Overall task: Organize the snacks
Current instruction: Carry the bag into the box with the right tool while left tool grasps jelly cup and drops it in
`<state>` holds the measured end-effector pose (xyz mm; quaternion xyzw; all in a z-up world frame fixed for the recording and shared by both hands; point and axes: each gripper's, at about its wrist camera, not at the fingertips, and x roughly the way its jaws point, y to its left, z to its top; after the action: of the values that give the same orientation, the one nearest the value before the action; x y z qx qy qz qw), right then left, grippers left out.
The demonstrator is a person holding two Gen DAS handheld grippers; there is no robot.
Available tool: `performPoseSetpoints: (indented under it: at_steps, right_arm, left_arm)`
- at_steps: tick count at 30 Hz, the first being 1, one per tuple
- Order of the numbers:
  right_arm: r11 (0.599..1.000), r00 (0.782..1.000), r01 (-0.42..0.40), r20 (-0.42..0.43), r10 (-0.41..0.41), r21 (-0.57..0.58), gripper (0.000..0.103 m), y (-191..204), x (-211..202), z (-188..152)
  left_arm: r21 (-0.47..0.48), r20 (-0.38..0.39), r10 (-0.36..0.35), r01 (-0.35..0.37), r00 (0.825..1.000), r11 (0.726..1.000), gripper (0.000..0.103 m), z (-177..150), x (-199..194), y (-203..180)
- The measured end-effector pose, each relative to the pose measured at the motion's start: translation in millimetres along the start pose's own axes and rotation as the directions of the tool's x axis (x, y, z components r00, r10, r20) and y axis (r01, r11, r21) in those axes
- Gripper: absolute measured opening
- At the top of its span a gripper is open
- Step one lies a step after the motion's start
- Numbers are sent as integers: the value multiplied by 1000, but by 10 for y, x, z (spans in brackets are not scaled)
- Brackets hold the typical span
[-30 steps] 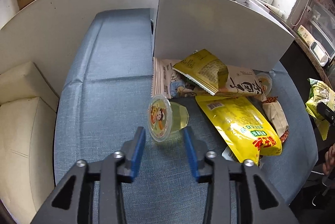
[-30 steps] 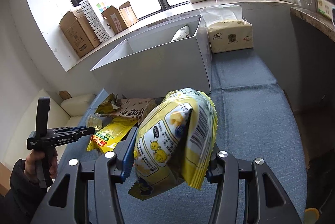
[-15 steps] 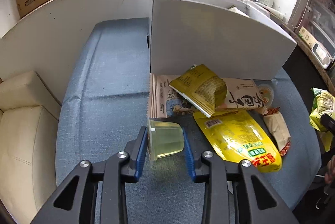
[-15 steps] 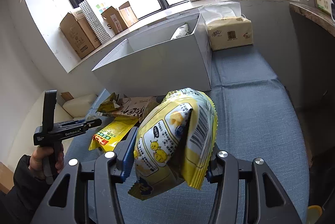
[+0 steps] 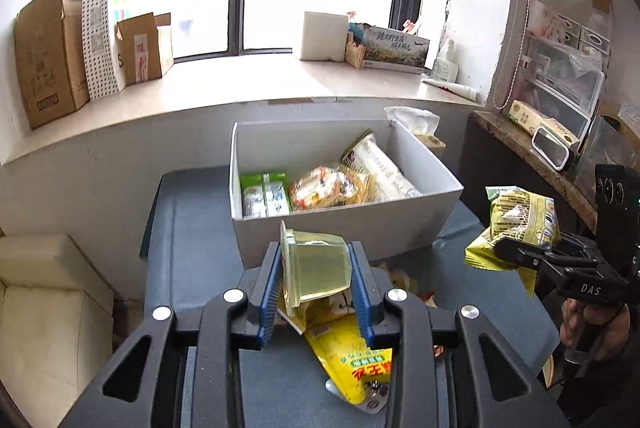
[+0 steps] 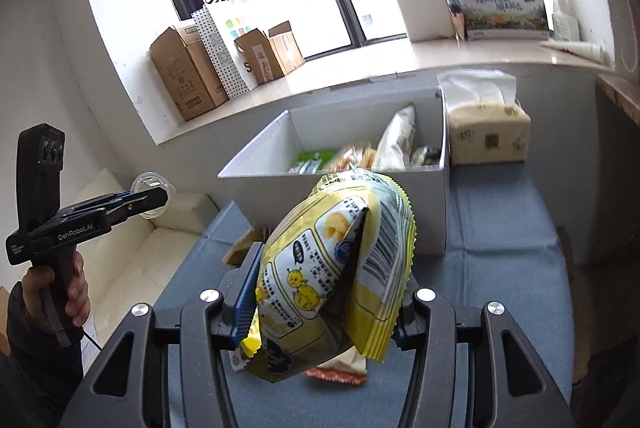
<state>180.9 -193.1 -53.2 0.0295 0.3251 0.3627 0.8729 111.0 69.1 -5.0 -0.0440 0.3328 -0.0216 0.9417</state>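
Observation:
My left gripper (image 5: 316,284) is shut on a clear jelly cup (image 5: 314,268) with yellowish jelly and holds it in the air in front of the white box (image 5: 400,224). The box holds several snack packs (image 5: 328,186). My right gripper (image 6: 324,304) is shut on a puffy yellow chip bag (image 6: 332,268), raised above the blue cushion (image 6: 500,252) before the same box (image 6: 360,220). The right gripper and bag also show in the left wrist view (image 5: 516,224). The left gripper with the cup shows in the right wrist view (image 6: 148,196).
Loose snack packs, one yellow pouch (image 5: 352,360) among them, lie on the cushion under my left gripper. A tissue pack (image 6: 486,132) stands right of the box. Cardboard boxes (image 5: 48,52) line the windowsill. A cream seat (image 5: 44,308) is at left.
My left gripper closed on the jelly cup, lifted it off the cushion and now faces over the box. My right gripper rose with the chip bag, closer to the box.

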Motion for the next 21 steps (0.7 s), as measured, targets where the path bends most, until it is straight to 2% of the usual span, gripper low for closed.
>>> performPoseSetpoints:
  at_steps: [4, 7, 9, 14, 16, 17, 18, 19, 20, 21]
  right_arm:
    - [999, 999, 13, 32, -12, -34, 56, 32, 130, 463]
    - [999, 999, 24, 36, -23, -29, 56, -42, 321, 789]
    - [999, 999, 41, 19, -41, -18, 56, -115, 500, 966]
    - [996, 996, 86, -28, -85, 4, 57, -324, 913, 1202]
    - [992, 991, 129, -45, -129, 8, 63, -410, 1038, 1231]
    - [990, 988, 141, -60, -140, 16, 70, -456, 1094, 1233]
    - [990, 988, 137, -76, -135, 27, 91, -503, 1135, 1232]
    - [990, 988, 132, -80, -129, 42, 101, -546, 1143, 1224]
    - [991, 990, 125, -77, -121, 53, 103, -580, 1139, 1217]
    - [990, 989, 132, -75, -128, 57, 103, -603, 1126, 1207]
  left_arm:
    - [2, 8, -13, 13, 1000, 1000, 36, 374, 159, -81]
    - [26, 23, 22, -22, 999, 999, 36, 639, 361, -128]
    - [15, 6, 26, -26, 1000, 1000, 36, 790, 559, -95]
    - [20, -31, 68, -67, 997, 998, 37, 945, 1014, -24]
    - [10, -46, 80, -80, 996, 997, 39, 941, 1136, 13]
    - [3, -62, 85, -85, 994, 996, 49, 934, 1186, 32]
    - [-6, -74, 77, -78, 994, 997, 61, 913, 1220, 45]
    - [-12, -75, 68, -70, 995, 998, 68, 893, 1232, 57]
    - [-7, -74, 73, -74, 995, 997, 84, 872, 1234, 55]
    - [6, -61, 90, -90, 994, 996, 91, 842, 1214, 37]
